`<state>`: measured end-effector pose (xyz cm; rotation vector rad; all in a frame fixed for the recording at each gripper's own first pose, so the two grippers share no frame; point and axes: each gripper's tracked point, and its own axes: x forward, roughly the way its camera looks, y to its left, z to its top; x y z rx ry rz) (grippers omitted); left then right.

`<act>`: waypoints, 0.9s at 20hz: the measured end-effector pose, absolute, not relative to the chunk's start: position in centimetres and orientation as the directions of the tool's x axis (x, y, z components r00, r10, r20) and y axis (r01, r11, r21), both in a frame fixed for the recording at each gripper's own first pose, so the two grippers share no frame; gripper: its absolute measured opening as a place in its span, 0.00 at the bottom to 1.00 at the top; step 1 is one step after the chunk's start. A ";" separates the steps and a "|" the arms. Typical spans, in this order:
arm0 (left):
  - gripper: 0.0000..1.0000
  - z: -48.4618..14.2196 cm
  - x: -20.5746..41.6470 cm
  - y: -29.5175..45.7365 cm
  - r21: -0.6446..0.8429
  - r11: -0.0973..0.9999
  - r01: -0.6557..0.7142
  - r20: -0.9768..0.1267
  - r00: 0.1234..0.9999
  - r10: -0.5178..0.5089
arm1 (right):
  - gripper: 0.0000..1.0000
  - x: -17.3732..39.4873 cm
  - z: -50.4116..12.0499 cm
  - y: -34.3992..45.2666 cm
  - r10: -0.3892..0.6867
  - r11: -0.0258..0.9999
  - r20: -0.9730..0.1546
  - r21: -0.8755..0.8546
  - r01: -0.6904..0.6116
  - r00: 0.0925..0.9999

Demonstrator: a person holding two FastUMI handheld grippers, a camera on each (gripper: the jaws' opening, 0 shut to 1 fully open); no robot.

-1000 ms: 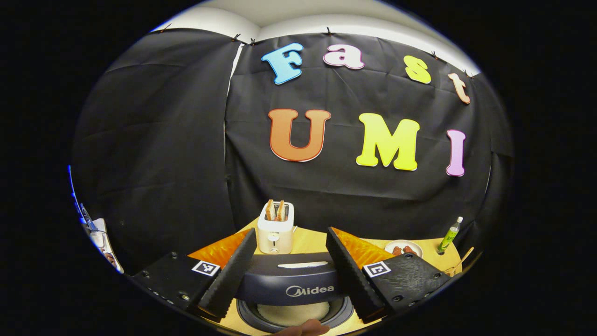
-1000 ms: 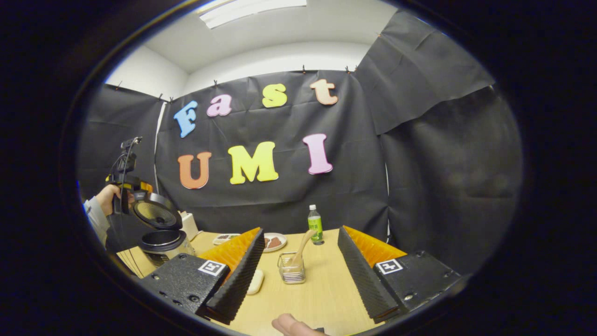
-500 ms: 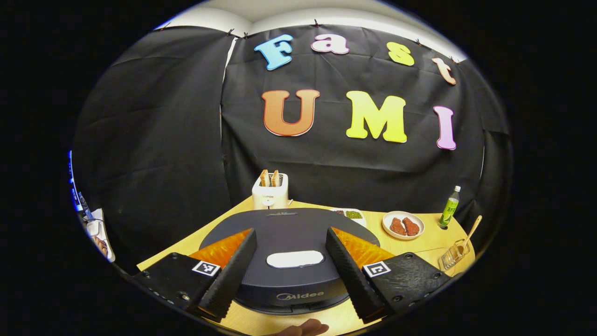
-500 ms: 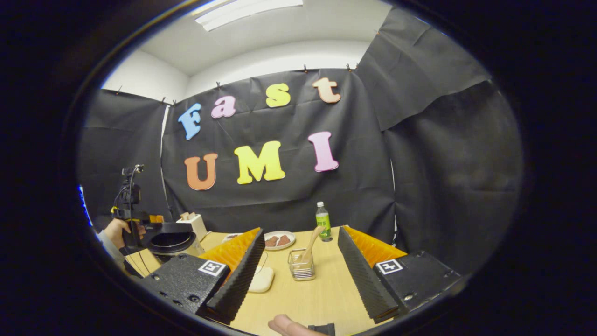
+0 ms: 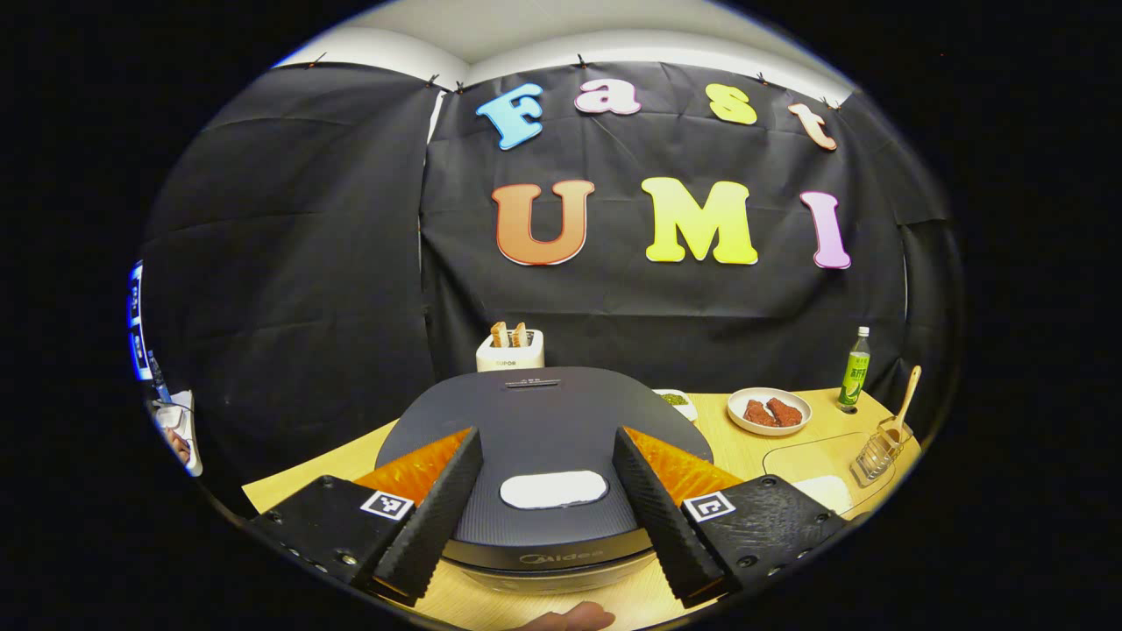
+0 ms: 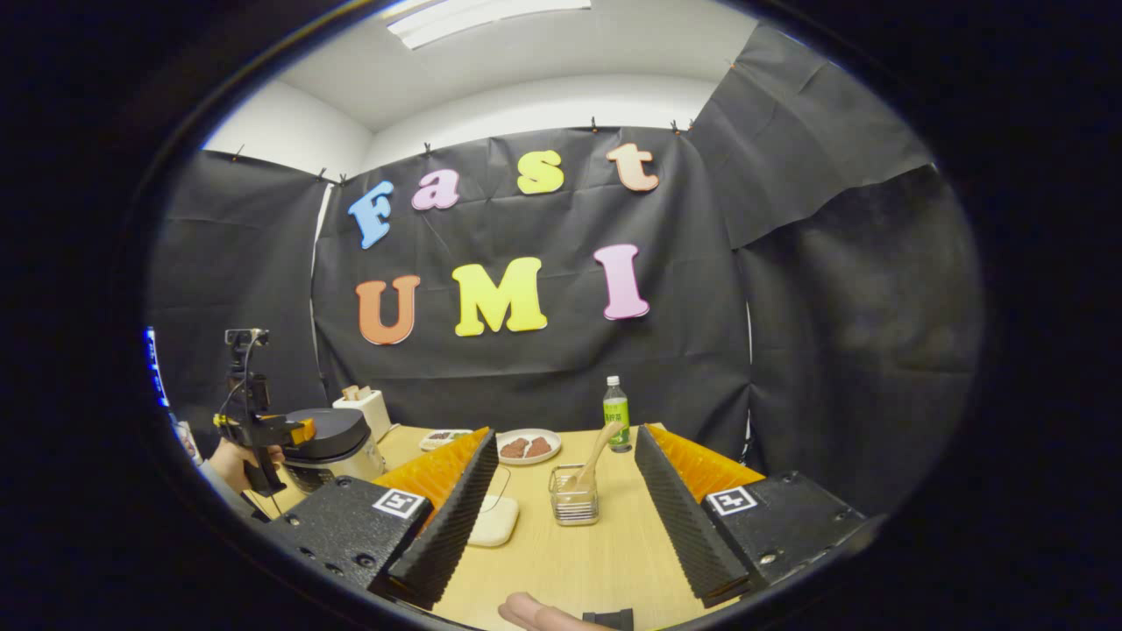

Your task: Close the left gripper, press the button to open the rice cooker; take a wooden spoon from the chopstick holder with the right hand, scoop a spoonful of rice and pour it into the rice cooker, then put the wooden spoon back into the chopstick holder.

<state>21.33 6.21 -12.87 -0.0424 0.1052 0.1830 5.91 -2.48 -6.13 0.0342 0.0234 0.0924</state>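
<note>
The rice cooker (image 5: 543,447) sits lid-down on the bench (image 6: 570,561) under my wide-open left hand-held gripper (image 5: 545,504), so pressing its pale button (image 5: 554,489) with spread fingers may straddle and miss it, while my right hand-held gripper (image 6: 561,517) gapes empty before the wooden spoon (image 6: 594,456).

Both views are evenly lit and sharp in the middle. In the right gripper view a ceiling light panel (image 6: 491,12) at 12 o'clock gives the light, and it is overexposed. The table (image 6: 570,561) shows soft, short shadows. Straight lines bend strongly toward the edges, and the rim at 9 o'clock has a blue fringe.
</note>
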 end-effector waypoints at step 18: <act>0.95 -10.0 19.0 6.2 -0.113 0.979 -0.172 -0.089 0.983 0.162 | 1.00 8.1 -4.9 1.8 0.073 0.994 -0.031 -0.074 -0.076 0.997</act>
